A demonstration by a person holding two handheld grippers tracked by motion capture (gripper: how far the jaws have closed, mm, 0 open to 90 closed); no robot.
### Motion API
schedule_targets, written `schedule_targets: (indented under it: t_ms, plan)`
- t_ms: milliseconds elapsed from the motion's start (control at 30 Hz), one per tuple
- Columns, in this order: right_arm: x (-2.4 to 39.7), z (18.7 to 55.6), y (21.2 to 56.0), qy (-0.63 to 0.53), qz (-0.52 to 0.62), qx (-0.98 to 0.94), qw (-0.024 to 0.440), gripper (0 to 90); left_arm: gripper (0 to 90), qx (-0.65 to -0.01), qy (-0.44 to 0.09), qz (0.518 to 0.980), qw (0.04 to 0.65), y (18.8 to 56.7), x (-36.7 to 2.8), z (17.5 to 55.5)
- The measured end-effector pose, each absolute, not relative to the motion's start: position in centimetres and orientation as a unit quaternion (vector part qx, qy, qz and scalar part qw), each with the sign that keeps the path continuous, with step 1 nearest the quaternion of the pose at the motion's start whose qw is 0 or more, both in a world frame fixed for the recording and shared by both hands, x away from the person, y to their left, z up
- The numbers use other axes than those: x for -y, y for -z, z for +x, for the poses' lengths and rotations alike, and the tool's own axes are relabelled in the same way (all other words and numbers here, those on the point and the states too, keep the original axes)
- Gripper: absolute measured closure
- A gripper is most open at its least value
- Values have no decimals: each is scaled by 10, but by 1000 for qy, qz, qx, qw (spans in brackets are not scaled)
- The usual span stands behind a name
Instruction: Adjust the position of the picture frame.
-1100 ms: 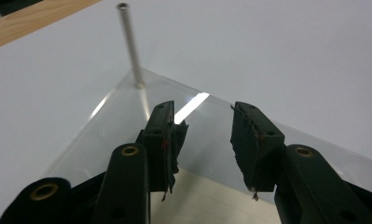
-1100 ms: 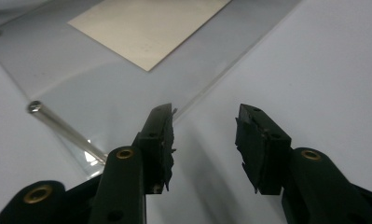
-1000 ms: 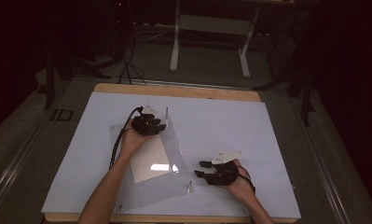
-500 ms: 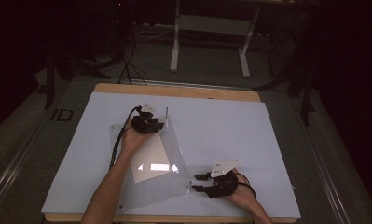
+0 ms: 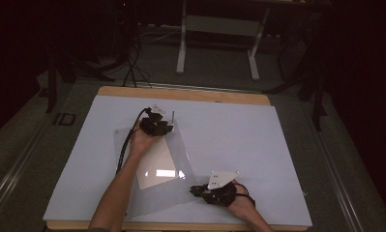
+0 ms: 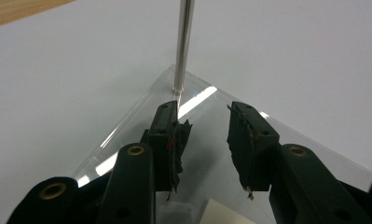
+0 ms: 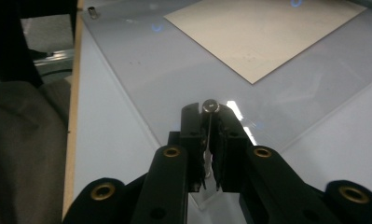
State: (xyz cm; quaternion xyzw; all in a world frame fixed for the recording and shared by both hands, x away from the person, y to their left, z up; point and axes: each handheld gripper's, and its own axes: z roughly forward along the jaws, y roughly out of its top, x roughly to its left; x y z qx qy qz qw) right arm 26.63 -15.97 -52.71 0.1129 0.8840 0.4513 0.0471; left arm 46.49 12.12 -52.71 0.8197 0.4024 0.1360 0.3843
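Observation:
A clear plastic sheet (image 5: 154, 200) lies flat on the white table, with a pale paper square (image 5: 156, 166) under or inside it. A thin metal pin (image 5: 173, 116) stands upright at the sheet's far corner. My left gripper (image 5: 164, 126) rests on that corner, and its jaws are open just in front of the pin (image 6: 183, 46), with the left fingertip (image 6: 167, 121) close to the pin's base. My right gripper (image 5: 195, 190) is at the sheet's near right corner. There my right gripper (image 7: 210, 116) is shut on a small round-headed screw (image 7: 210, 106), which stands between the tips.
The table's wooden edge (image 5: 181, 93) runs along the far side. In the right gripper view, a dark sleeve (image 7: 20, 140) lies left of the table edge, and a small metal fitting (image 7: 93, 11) sits at the sheet's distant corner. A desk frame (image 5: 217, 29) stands beyond the table.
My right gripper has moved left and toward the near edge, ending at the sheet's near right corner. The left gripper has stayed at the far corner.

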Motion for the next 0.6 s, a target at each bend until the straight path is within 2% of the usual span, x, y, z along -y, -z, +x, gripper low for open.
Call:
schedule_targets:
  t_ms: [100, 600]
  plan:
    - [159, 263, 527, -448, 111, -885, 62, 848, 632, -403, -140, 820, 381, 527, -118, 469]
    - [160, 264, 529, -456, 117, -880, 57, 847, 618, -433, -164, 797, 388, 525, -94, 497]
